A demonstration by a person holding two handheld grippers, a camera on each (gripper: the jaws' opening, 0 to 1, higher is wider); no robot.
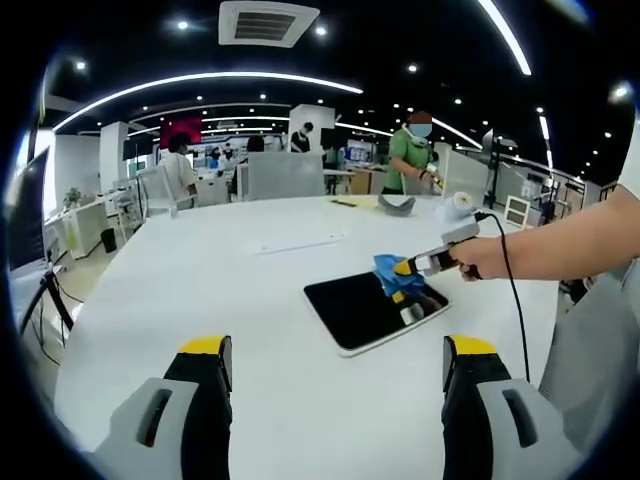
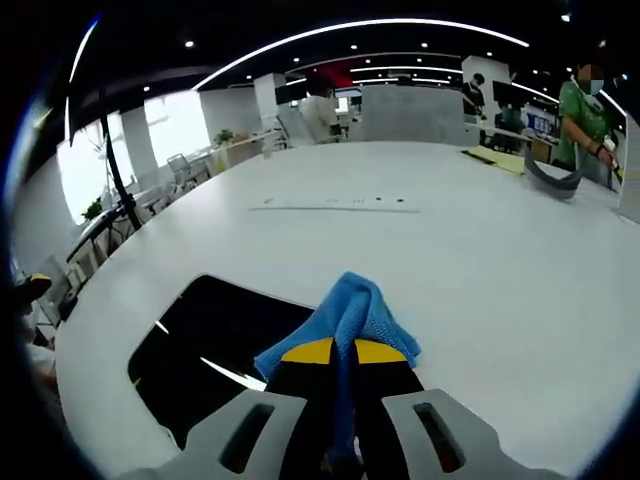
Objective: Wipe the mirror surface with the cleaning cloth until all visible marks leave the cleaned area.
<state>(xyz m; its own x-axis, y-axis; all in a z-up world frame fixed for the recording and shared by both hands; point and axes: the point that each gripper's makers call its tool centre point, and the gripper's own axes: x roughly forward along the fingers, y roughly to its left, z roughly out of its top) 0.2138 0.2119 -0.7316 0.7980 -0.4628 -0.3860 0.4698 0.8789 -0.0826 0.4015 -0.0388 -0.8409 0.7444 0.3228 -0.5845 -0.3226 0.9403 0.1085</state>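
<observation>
A dark rectangular mirror (image 1: pixel 368 310) with a white rim lies flat on the white table (image 1: pixel 240 300). In the left gripper view my left gripper (image 1: pixel 335 375) is open, its two yellow-tipped jaws wide apart above the table, short of the mirror. The right gripper (image 1: pixel 415 268), held by a person's hand, comes in from the right and presses a blue cleaning cloth (image 1: pixel 392 272) onto the mirror's far right part. In the right gripper view my right gripper (image 2: pixel 342 352) is shut on the blue cloth (image 2: pixel 350 318), which rests at the edge of the mirror (image 2: pixel 205 350).
A person's bare forearm (image 1: pixel 575 245) reaches over the table's right side. A grey curved object (image 1: pixel 396 204) and a roll of white paper (image 1: pixel 460 202) sit at the far edge. People stand behind it, one in a green top (image 1: pixel 410 155). Desks and chairs lie left.
</observation>
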